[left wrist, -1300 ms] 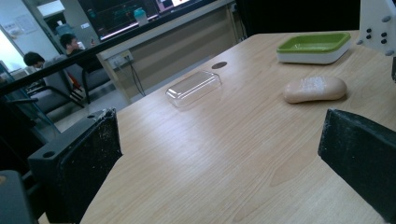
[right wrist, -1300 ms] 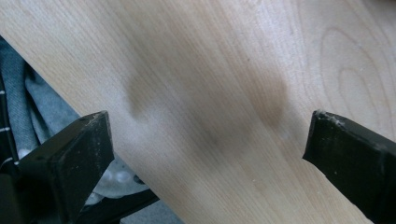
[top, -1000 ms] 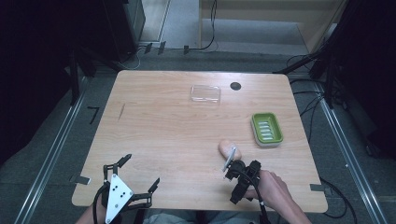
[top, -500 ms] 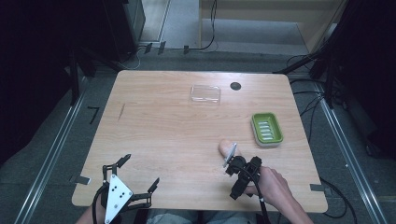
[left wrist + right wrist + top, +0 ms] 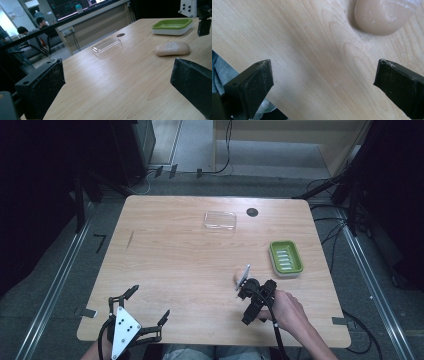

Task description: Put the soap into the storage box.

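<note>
Right gripper (image 5: 243, 284) hovers low beside the beige oval soap bar (image 5: 237, 277).
Both grippers' fingers are spread, grasping nothing; the left gripper (image 5: 144, 307) rests at the wooden desk's (image 5: 175, 255) near edge.

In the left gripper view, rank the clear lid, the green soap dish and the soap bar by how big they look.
1. Green soap dish: looks largest, though only slightly.
2. Clear lid: close to the dish; it lies farther from the camera, so this ranking is unsure.
3. Soap bar: plainly smallest.
</note>
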Demonstrator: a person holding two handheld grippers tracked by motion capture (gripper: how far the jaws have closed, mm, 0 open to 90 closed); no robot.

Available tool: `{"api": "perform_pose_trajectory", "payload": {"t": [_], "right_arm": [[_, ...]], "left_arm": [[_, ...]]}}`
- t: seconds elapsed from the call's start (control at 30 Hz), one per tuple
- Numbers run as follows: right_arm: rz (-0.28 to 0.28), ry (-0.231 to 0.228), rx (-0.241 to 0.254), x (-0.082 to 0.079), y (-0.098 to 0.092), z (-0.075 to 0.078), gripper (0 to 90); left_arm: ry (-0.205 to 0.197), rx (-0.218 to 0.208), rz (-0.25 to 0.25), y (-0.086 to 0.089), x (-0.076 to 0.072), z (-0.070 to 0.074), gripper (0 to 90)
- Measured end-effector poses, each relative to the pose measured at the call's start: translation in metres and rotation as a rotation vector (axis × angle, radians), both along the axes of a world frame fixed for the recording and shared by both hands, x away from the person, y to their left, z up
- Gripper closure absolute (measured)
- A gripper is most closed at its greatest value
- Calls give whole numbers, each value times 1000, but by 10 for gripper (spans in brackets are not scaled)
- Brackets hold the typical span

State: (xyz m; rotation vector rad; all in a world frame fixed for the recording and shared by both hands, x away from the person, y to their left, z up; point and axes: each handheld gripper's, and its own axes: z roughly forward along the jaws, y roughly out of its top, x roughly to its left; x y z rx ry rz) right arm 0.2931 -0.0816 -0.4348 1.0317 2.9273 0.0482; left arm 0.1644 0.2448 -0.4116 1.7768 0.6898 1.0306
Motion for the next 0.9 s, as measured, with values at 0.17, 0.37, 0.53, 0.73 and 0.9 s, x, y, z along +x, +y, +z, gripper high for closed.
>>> {"api": "perform_pose_trajectory", "payload": {"t": [0.17, 0.37, 0.53, 0.73, 0.9], "right_arm": [[-3, 0, 3, 6, 2, 2, 17], [-27, 0, 6, 16, 1, 5, 17], [-37, -5, 17, 27, 1, 8, 15], [-58, -2, 30, 41, 2, 9, 11], [-68, -4, 34, 47, 4, 10, 8]], "left_arm": [[3, 2, 0, 1, 0, 0, 0], [1, -2, -2, 1, 0, 0, 0], [3, 0, 1, 1, 0, 0, 0], [2, 2, -1, 1, 0, 0, 0], [0, -3, 4, 2, -1, 0, 0]]}}
